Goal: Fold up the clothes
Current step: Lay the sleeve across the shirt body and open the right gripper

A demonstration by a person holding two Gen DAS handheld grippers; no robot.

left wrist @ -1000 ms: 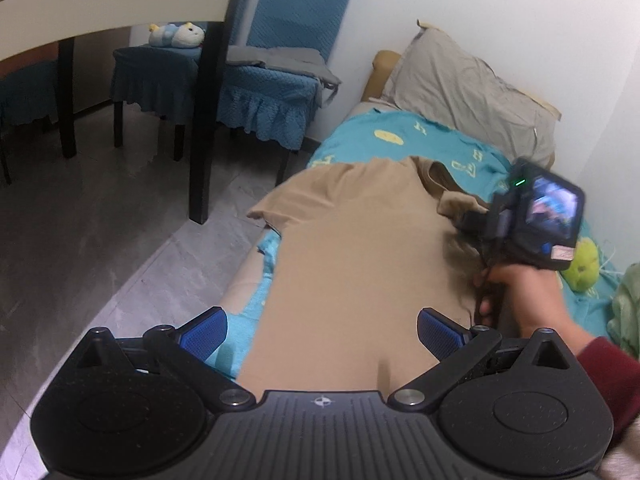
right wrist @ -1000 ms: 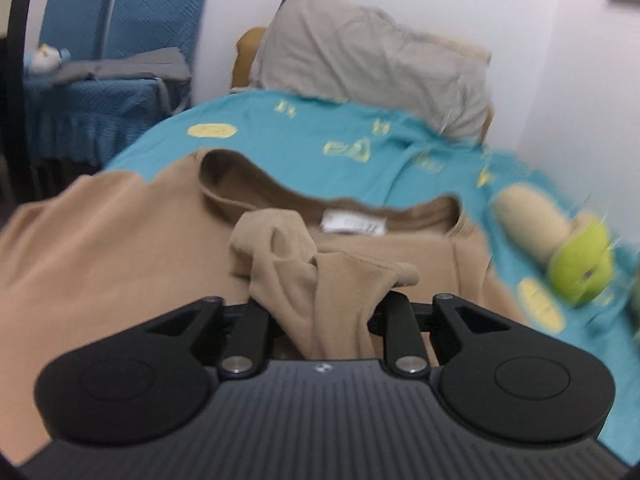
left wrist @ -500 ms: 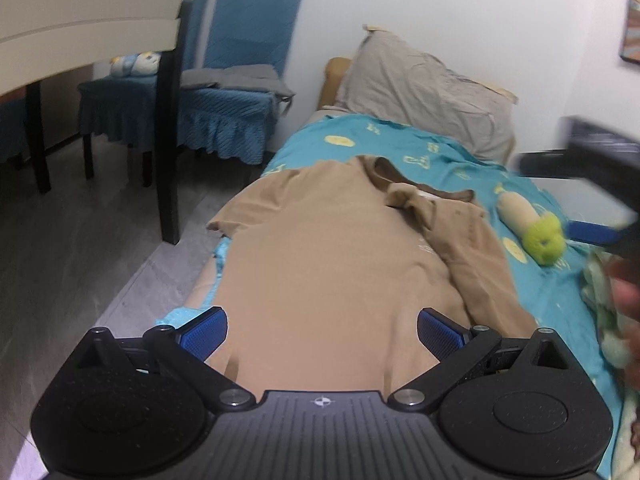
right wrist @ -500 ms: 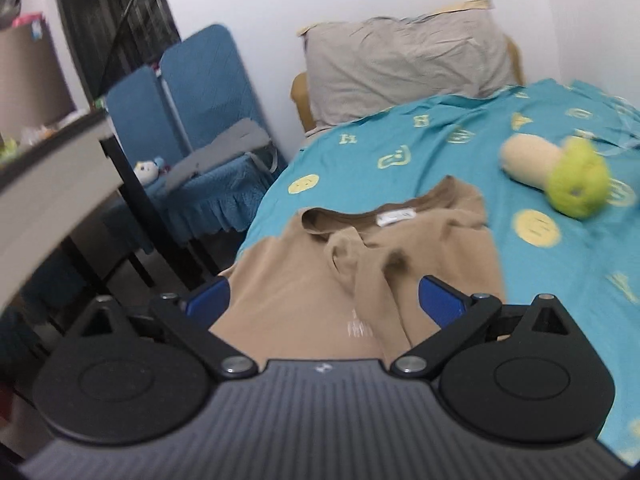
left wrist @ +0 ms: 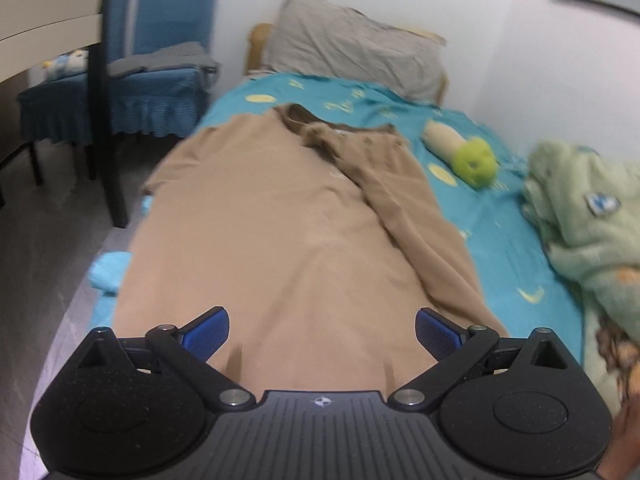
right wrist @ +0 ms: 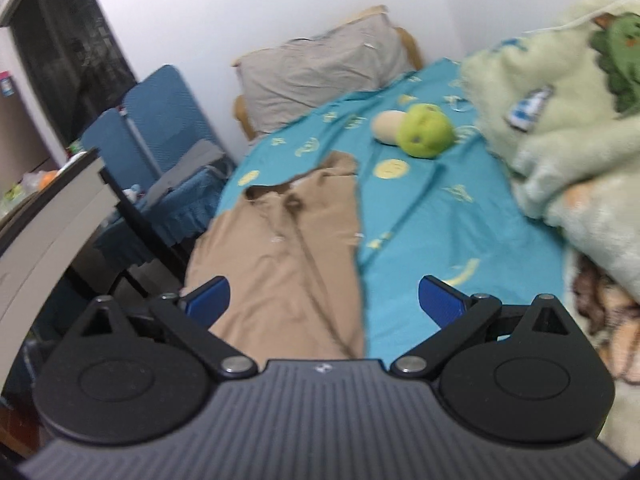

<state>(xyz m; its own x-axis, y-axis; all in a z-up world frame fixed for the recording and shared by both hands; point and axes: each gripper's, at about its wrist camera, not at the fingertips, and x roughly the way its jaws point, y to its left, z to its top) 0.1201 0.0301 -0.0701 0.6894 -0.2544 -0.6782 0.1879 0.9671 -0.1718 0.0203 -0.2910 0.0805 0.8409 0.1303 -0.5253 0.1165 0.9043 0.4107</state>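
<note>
Tan shirt (left wrist: pixel 280 240) lies spread along the bed's (left wrist: pixel 500 240) left side, one sleeve folded inward. Left claw (left wrist: pixel 322 330) and right claw (right wrist: pixel 324 298) both gape wide, holding nothing.

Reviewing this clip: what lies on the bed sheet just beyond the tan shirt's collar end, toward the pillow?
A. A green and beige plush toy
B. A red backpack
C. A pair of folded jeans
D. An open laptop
A: a green and beige plush toy lies on the teal sheet, apart from the tan shirt and short of the grey pillow.
</note>
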